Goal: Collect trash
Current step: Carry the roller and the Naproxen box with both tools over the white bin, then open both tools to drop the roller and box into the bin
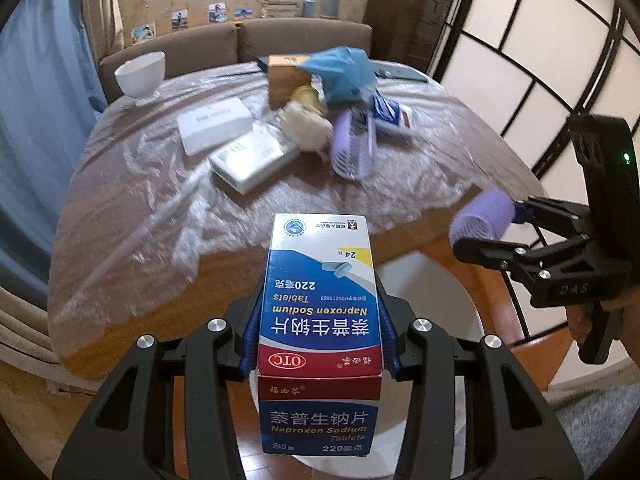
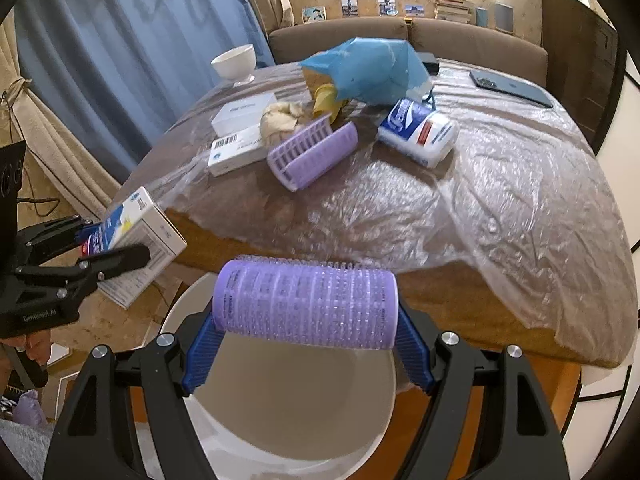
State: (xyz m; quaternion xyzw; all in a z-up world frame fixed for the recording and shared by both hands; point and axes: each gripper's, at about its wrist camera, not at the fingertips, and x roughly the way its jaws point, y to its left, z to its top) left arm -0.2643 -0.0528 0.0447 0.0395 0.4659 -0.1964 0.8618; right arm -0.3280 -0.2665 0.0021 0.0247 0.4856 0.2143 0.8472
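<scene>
Glossy printed cardboard medicine box (image 1: pixel 320 304); bristly lilac plastic hair roller (image 2: pixel 306 304); crinkled clear plastic sheet (image 2: pixel 520 200) — shiny — at two o'clock; smooth white bin (image 2: pixel 296 412).

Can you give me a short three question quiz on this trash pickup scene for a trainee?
1. True or false: the left gripper is shut on the pill box.
2. What does the right gripper hold? A) tissue pack B) purple roller C) white bowl
3. Fill in: both grippers hang over the white ____ below the table's edge.

Key
1. True. The box is clamped between its blue fingers.
2. B. The roller is clamped end to end; the tissue pack and bowl sit on the table.
3. bin.
</scene>
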